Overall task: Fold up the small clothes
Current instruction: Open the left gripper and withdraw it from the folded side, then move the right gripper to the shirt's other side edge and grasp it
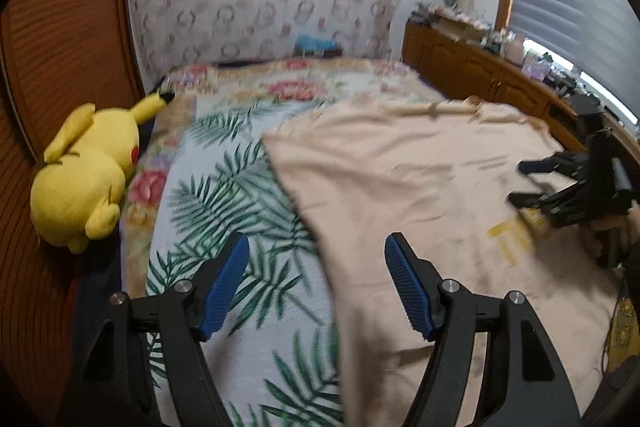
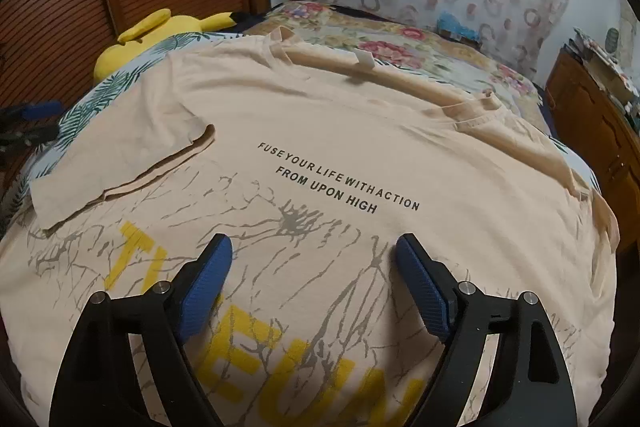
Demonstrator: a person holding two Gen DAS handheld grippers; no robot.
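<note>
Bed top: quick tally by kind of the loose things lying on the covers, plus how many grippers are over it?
T-shirts: 1, the beige T-shirt
Plush toys: 1, the yellow plush
Grippers: 2, the left gripper and the right gripper, both open
Total: 4

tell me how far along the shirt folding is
Done: the beige t-shirt lies spread on the bed, its left sleeve already folded in over the body. In hand: nothing; the left hand-held gripper and right hand-held gripper are both open above the fabric. Left: the other sleeve and the body folds.
</note>
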